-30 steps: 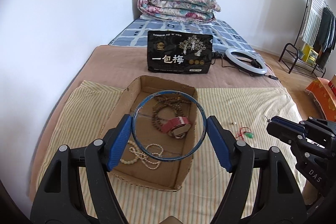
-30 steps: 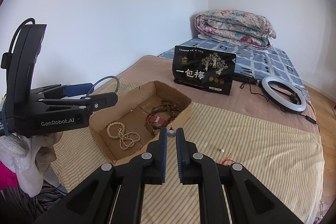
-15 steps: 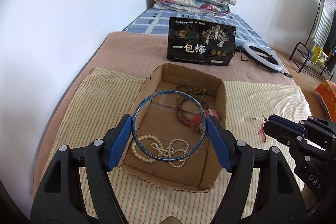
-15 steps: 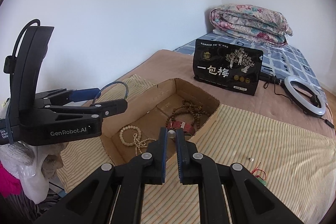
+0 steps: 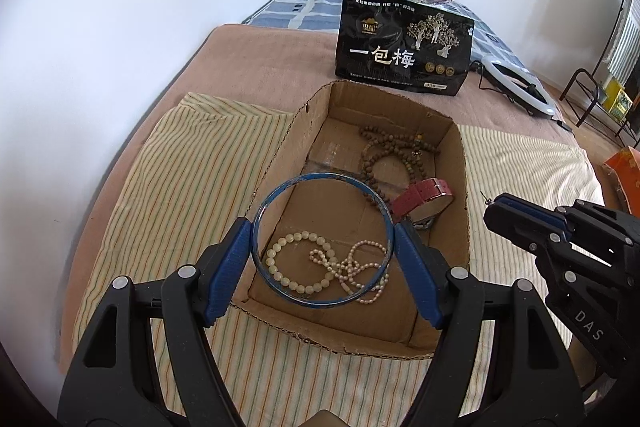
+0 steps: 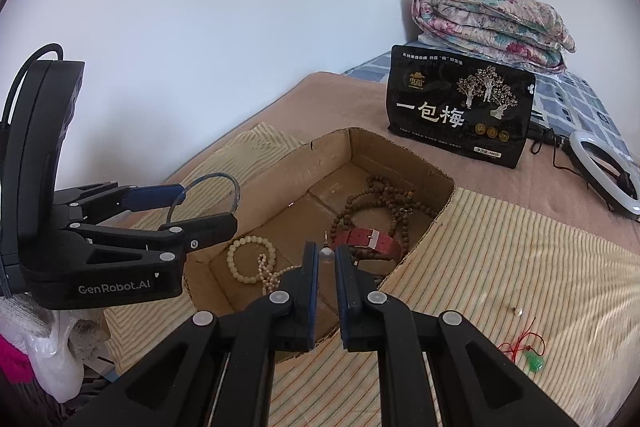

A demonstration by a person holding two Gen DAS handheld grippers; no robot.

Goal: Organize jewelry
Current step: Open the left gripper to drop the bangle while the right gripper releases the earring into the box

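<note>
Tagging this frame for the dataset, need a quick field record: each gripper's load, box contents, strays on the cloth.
left gripper: shut on blue bangle, above the box
right gripper: shut on pearl earring, over the box's near edge
cardboard box: open; holds cream bead bracelet, brown bead strand, red watch strap
striped cloth: red cord with green pendant, one small pale piece

Both my wrist cameras look forward and down along my jaws, close above the open brown cardboard box (image 5: 280,163) (image 6: 400,163), which both share mid-frame.
</note>
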